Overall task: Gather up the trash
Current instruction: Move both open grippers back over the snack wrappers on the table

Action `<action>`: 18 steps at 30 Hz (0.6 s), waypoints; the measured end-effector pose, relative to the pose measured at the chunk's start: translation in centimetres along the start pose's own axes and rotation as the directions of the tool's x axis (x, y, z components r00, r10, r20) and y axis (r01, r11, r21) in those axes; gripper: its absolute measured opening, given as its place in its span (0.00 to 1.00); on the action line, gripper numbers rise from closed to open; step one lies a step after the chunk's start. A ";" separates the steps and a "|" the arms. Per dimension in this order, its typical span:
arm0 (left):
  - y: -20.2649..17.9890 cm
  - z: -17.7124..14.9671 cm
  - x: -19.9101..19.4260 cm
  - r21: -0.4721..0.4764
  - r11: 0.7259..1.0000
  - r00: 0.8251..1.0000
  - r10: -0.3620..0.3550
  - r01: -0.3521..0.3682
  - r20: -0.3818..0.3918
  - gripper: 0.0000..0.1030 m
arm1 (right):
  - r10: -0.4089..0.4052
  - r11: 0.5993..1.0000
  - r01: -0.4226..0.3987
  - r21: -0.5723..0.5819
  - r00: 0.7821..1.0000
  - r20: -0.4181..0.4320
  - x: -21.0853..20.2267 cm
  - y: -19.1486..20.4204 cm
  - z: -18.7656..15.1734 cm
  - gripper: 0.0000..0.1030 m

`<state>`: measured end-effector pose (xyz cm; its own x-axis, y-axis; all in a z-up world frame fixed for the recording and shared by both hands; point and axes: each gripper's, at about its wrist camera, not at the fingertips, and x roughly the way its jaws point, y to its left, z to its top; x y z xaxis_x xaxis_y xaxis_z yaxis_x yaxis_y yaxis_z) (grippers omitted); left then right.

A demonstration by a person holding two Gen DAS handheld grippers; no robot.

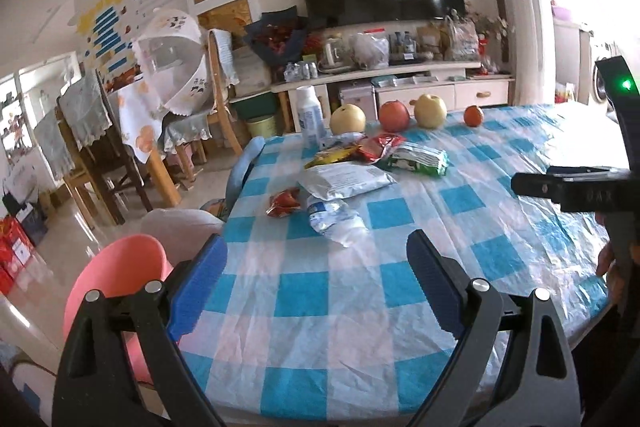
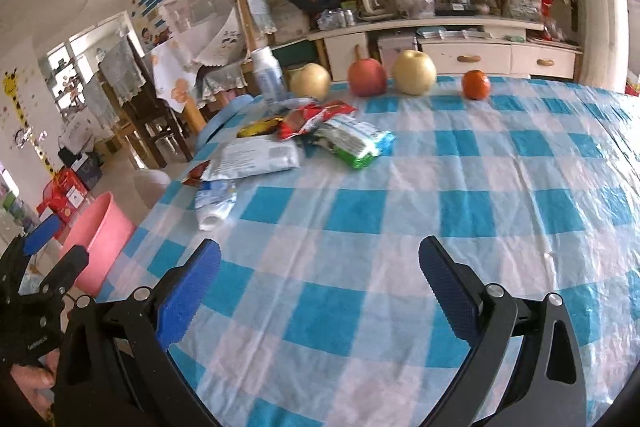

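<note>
Trash pile on far-left part of checked worktop (image 1: pixel 460 199): crushed clear water bottle (image 1: pixel 334 217) nearest, white pouch (image 1: pixel 346 181) behind it, small red wrapper (image 1: pixel 285 203) at left edge, green-white packet (image 1: pixel 420 158), red and yellow wrappers behind. Fruit row at far edge, white upright bottle (image 1: pixel 310 115) left of it. Pink bin (image 1: pixel 116 269) on floor, left of worktop. Left gripper (image 1: pixel 316 283) jaws spread wide, empty, over near edge. Right gripper (image 2: pixel 320 287) likewise spread, empty. Left view alone shows TV; right view alone shows hand (image 2: pixel 30 379) on left gripper handle.
</note>
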<state>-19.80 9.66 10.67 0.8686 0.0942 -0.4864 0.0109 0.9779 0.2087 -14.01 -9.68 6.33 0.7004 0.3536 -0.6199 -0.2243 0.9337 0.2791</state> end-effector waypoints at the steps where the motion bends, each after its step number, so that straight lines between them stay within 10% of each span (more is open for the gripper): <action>1: -0.2 0.3 0.1 0.004 1.000 1.000 0.000 0.000 -0.002 0.89 | -0.004 1.000 0.004 0.006 1.000 0.003 -0.1 -0.3 0.1 0.95; 10: -0.3 6.0 4.1 -0.074 0.997 0.998 -0.036 0.033 -0.052 0.89 | -0.023 0.997 0.025 0.070 0.999 -0.024 1.5 -3.0 2.3 0.95; 18: 0.9 12.5 16.5 -0.276 0.956 0.982 -0.142 0.102 -0.128 0.89 | -0.011 0.991 0.014 0.134 1.000 -0.020 5.5 -5.2 4.8 0.95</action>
<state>0.69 9.74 13.41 0.7878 -0.0221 -0.6155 -0.0380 0.9957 -0.0844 -5.76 -12.84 5.03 0.6889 0.3444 -0.6378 -0.1216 0.9224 0.3667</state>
